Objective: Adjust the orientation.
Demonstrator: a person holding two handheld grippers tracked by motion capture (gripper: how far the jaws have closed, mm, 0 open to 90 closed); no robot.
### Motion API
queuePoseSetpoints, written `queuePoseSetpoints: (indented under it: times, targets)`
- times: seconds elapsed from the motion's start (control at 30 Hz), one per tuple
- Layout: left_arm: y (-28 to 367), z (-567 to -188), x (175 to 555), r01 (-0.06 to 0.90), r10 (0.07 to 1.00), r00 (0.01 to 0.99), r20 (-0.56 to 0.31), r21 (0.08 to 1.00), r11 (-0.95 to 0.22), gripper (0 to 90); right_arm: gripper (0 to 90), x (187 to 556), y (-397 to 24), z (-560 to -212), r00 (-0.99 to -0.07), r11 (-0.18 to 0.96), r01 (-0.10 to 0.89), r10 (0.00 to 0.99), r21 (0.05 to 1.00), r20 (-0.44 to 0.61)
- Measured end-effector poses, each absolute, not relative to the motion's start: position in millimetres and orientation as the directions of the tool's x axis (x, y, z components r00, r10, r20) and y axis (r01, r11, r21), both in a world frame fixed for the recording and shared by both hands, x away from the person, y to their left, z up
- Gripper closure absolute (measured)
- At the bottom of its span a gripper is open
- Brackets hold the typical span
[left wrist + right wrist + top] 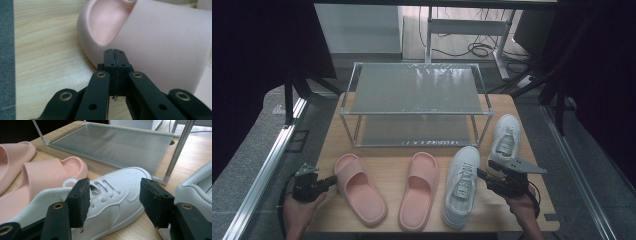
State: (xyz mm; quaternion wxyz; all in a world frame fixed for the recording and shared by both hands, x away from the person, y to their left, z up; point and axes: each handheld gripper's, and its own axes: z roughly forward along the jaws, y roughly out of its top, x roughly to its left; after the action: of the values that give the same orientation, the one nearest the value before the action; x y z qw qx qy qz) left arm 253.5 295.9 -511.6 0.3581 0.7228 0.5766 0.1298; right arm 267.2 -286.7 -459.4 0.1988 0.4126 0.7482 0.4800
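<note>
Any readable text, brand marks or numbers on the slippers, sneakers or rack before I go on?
None can be read.
Pink slippers: plain, no print or logo visible.
White sneakers: the tongue may carry a small label, too small and blurred to read in the high view; nothing legible in the right gripper view.
Metal rack: bare mesh shelves and tubes, no label.
Wooden table: no markings.

Two pink slippers (360, 187) (419, 190), two white sneakers (461, 186) (505, 139), one two-tier metal rack (414, 102)
</note>
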Motion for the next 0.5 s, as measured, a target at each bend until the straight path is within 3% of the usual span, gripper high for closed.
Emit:
queuePoseSetpoints:
  times: [0.5]
  targets:
    - [281, -512, 286, 0.735, 0.911, 0.345, -0.226, 0.668, -0.113, 90.0, 42.0, 268, -286, -461, -0.582, 0.208, 0.429, 0.808, 0.879, 0.094]
